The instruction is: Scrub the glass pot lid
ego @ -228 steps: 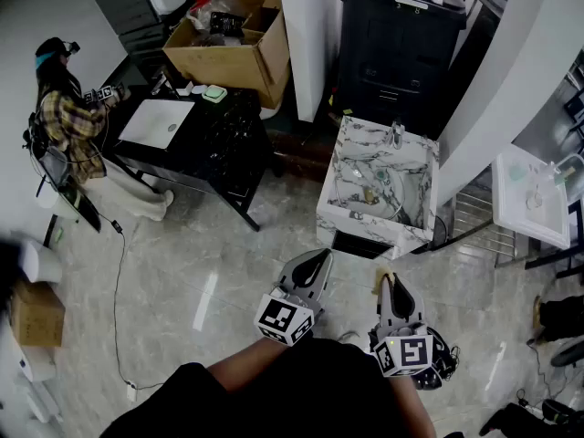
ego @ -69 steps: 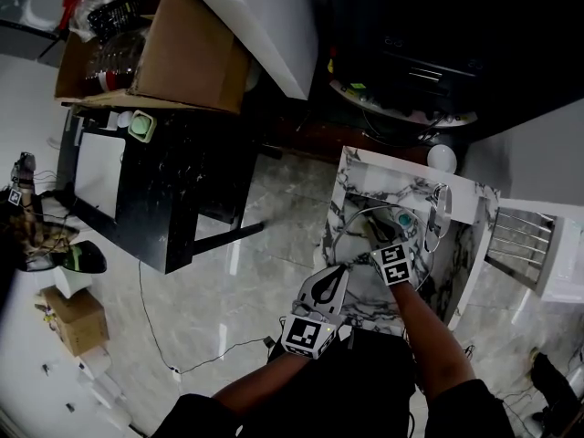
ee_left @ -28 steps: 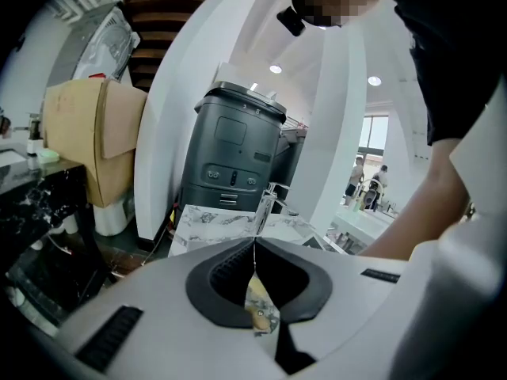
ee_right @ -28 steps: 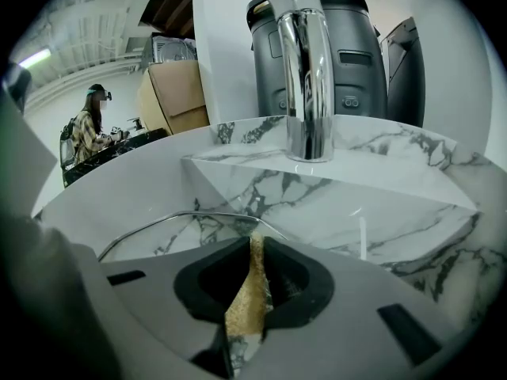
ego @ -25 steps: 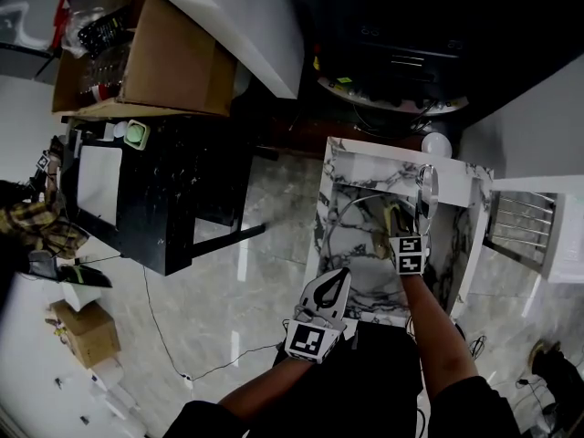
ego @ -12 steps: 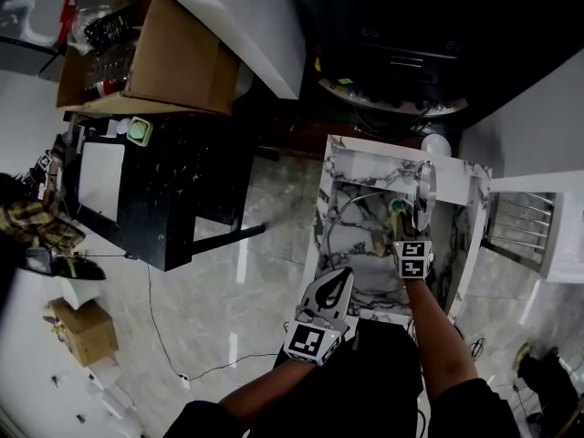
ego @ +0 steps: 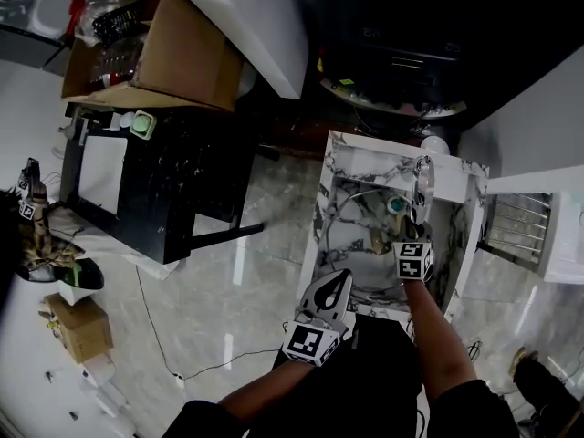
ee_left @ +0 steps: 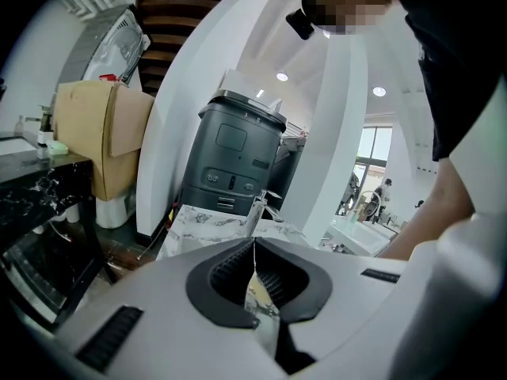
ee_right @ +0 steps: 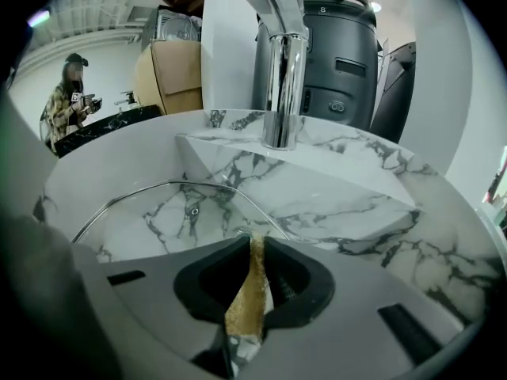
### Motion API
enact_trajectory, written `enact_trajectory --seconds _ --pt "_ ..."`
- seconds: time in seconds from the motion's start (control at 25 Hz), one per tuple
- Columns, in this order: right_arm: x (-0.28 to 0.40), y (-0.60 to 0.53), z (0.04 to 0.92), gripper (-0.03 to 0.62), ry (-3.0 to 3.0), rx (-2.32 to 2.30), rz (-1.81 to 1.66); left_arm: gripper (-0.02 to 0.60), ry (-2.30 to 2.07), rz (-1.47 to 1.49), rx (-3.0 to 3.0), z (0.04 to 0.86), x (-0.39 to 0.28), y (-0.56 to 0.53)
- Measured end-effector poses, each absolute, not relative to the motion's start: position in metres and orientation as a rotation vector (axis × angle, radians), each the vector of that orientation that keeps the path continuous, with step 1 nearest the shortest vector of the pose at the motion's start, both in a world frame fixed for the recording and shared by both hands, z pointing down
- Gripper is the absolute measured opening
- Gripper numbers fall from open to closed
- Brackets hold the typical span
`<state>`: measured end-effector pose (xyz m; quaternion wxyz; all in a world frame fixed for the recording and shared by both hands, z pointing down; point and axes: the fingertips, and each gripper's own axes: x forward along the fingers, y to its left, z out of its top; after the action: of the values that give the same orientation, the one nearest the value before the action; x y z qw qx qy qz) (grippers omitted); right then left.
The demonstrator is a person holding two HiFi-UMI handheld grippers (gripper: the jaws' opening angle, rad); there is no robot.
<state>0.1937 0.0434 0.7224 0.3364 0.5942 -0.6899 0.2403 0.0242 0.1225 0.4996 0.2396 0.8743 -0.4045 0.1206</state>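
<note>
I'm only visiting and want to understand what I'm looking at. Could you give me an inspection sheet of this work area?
Surface: marble sink with a chrome faucet.
Job's things: glass pot lid lying in the basin; tan scrub pad.
Clutter: small teal item in the basin near the faucet.
Grippers: right hand-held gripper shut on the scrub pad, over the basin; left hand-held gripper shut, empty, at the sink's front edge.
Cables: one cable on the floor.
Surroundings: cardboard box, black table, another person standing beyond.
</note>
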Motion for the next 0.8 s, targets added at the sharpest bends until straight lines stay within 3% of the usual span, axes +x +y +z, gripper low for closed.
enact_trajectory --seconds 0.8 --pt "0.219 0.086 0.724 0.061 -1.724 1.493 0.677 0.015 -1.098 0.325 2.395 0.500 0.037 0.139"
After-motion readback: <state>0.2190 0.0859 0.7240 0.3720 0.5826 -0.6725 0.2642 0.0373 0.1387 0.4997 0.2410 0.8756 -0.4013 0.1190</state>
